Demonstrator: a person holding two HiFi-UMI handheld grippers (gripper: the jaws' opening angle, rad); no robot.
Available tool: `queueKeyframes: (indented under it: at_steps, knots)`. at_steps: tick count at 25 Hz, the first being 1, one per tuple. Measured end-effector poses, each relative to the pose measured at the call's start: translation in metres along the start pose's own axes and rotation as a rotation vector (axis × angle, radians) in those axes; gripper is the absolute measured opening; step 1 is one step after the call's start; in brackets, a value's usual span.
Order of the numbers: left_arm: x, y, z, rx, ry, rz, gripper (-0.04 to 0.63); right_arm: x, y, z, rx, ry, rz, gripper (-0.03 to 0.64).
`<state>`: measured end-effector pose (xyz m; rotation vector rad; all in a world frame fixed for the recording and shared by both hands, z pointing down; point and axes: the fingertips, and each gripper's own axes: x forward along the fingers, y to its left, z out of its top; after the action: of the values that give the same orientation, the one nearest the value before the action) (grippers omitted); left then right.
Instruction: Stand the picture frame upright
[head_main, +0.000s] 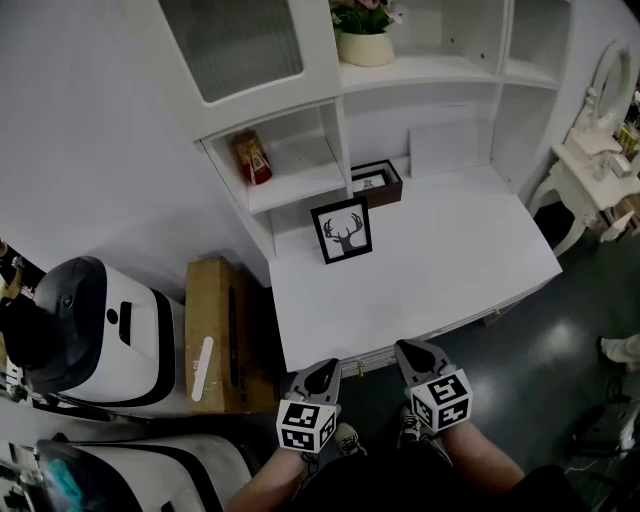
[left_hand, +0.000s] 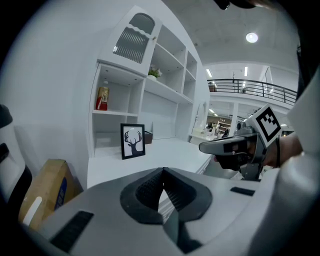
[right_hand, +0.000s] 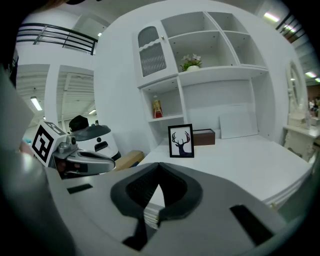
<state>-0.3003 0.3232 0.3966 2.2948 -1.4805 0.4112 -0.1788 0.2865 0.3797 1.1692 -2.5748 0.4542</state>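
Observation:
A black picture frame (head_main: 343, 230) with a deer-head print stands upright at the back left of the white desk (head_main: 430, 270); it also shows as the frame (left_hand: 132, 141) in the left gripper view and the frame (right_hand: 181, 140) in the right gripper view. My left gripper (head_main: 322, 374) and right gripper (head_main: 420, 353) hang off the desk's front edge, side by side, well short of the frame. Both are shut with nothing between the jaws. The left gripper (left_hand: 163, 176) sees the right gripper (left_hand: 210, 146) beside it.
A brown box (head_main: 377, 183) lies behind the frame. A red figurine (head_main: 252, 158) sits in a shelf cubby, a flower pot (head_main: 365, 40) higher up. A cardboard box (head_main: 215, 335) and a white machine (head_main: 100, 330) stand left of the desk. A white dressing table (head_main: 595, 165) is at right.

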Motion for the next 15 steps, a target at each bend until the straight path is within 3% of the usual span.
queueKeyframes:
  at_steps: [15]
  knots:
    - [-0.015,0.008,-0.003,0.036,0.001,-0.06,0.006,-0.008,0.02,-0.005,0.018,-0.013,-0.067,0.003]
